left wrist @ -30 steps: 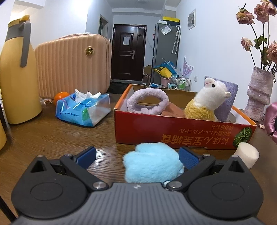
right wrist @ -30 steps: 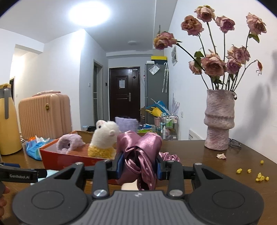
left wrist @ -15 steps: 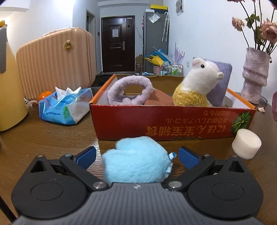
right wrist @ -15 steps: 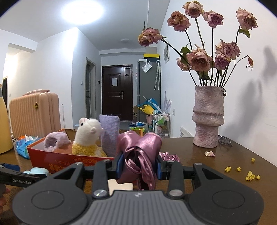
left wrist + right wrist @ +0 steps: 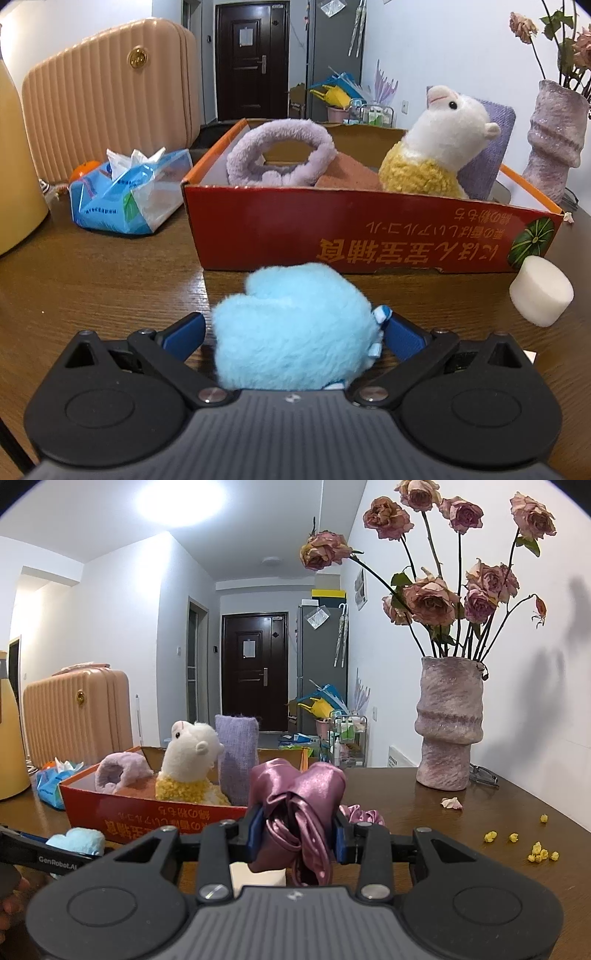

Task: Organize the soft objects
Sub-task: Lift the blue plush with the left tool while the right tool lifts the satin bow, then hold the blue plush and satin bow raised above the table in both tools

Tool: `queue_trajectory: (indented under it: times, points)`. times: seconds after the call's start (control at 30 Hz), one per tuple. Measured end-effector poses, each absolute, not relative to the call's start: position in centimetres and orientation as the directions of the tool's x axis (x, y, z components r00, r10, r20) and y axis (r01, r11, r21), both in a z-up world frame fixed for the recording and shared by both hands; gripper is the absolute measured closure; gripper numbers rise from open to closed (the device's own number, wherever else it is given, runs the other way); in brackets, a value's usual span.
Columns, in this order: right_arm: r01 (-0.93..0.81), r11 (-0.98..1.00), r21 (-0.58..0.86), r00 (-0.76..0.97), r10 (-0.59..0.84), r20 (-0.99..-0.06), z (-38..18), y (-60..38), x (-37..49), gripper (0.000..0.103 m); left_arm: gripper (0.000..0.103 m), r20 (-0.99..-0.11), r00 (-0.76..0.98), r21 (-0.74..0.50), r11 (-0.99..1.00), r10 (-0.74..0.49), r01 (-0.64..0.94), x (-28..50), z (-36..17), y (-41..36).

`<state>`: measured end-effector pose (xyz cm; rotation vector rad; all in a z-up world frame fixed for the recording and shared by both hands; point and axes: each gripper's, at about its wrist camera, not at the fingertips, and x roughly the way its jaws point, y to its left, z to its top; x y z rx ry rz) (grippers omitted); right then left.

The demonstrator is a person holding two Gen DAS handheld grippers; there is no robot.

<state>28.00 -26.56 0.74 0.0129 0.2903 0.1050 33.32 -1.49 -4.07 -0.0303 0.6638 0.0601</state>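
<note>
Blue plush (image 5: 295,332) between spread left hand-held gripper (image 5: 295,330) jaws; right hand-held gripper (image 5: 297,834) clamps satin scrunchie (image 5: 299,812).

A beige ribbed suitcase (image 5: 107,99) stands at the far left of the wooden worktop (image 5: 92,280), and a yellow jug (image 5: 11,734) is at the very left edge. In front of the suitcase lies a blue tissue pack (image 5: 129,195) with white tissue sticking out on top, and an orange (image 5: 83,170) is just behind it. On the right side stands a rough pink vase (image 5: 448,723) with dried roses (image 5: 430,600). Near its foot lie one petal (image 5: 451,802) and some small yellow crumbs (image 5: 539,851); a pair of glasses (image 5: 484,774) lies beside the vase. Far behind, a dark door (image 5: 255,672) is closed.
</note>
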Motion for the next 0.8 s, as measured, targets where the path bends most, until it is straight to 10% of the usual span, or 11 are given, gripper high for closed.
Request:
queue_trajectory:
  times: [0.8]
  points:
    - [-0.103,0.994,0.032,0.947,0.108,-0.303,0.38,-26.44,28.32,0.066,0.000,-0.651,0.757,0.000,0.997,0.060,-0.079,33.99,-4.49,-1.32]
